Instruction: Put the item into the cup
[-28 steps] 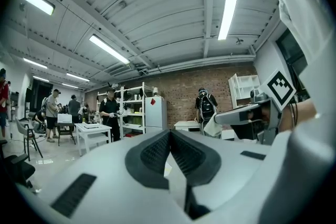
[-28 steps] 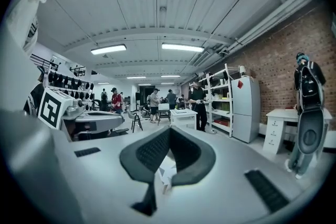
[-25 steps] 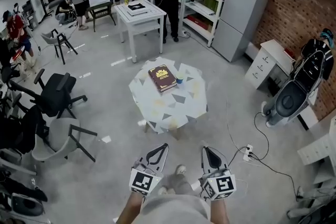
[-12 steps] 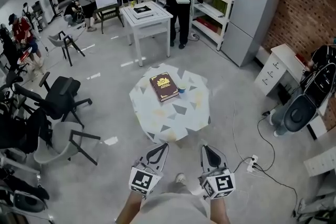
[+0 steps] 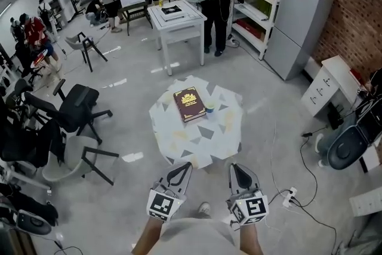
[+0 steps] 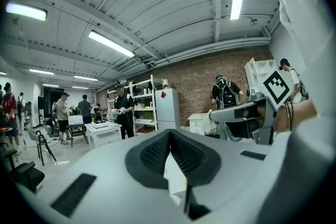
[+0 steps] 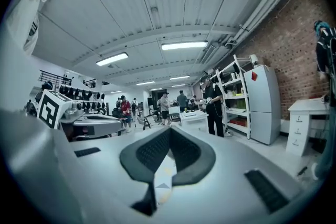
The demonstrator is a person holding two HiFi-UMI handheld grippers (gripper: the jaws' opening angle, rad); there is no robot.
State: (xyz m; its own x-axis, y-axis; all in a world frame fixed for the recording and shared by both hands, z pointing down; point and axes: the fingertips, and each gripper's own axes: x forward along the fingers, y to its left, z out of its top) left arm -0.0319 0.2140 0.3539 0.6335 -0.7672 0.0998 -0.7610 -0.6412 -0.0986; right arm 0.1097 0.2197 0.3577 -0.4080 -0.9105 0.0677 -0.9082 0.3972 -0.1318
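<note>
The small cup [image 5: 209, 109] stands on the low table [image 5: 179, 137], just beside a brown book [image 5: 189, 104]. The thing that goes in it is too small to see. The left gripper [image 5: 179, 176] and the right gripper [image 5: 240, 176] are both squeezed closed, holding nothing, close to the person's body.

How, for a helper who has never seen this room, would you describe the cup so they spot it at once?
Look to the low table draped in a pale cloth with grey patches, alone on the open floor. A dark red book lies on it, and the cup stands beside the book's right edge: small, bluish, the only upright thing there.
</note>
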